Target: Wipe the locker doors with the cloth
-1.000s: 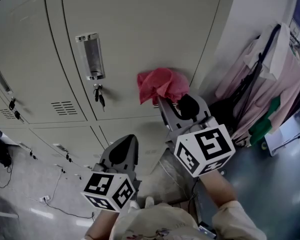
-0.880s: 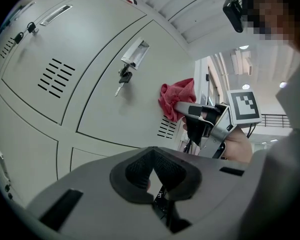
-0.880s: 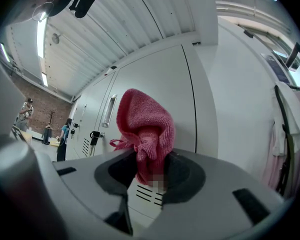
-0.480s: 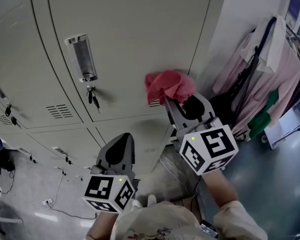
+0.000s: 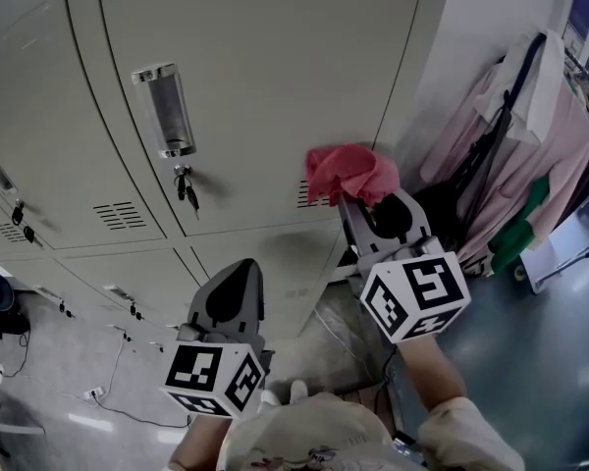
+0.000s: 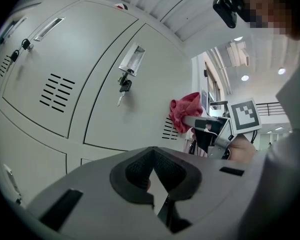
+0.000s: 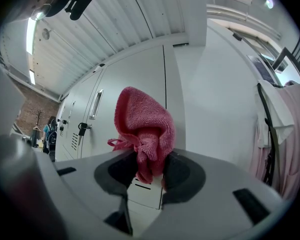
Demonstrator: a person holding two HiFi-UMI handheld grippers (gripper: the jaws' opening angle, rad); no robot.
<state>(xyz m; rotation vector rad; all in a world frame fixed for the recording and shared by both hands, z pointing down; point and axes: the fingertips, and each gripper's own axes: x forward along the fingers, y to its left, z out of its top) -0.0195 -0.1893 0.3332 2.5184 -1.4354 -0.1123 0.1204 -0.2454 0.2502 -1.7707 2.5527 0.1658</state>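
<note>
Clamped by the right gripper [image 5: 370,202] mid-frame, the crumpled pink terry cloth [image 5: 348,170] could be snagged on the grey metal locker door's [image 5: 275,67] vent.

cloth [image 5: 348,172] in jaws of right gripper [image 5: 361,200], against locker door [image 5: 275,57] | keys [image 5: 187,188] below handle [image 5: 164,109], left of cloth | hanging clothes [image 5: 530,155] right of locker door

- to your right, pink garments [image 5: 560,155] hang beside a white wall [image 5: 486,37].
- a black strap [image 5: 493,160] runs down across those garments.
- a green item [image 5: 518,241] sits low among them.
- below you, thin cables [image 5: 98,392] trail over the grey floor [image 5: 540,361].
</note>
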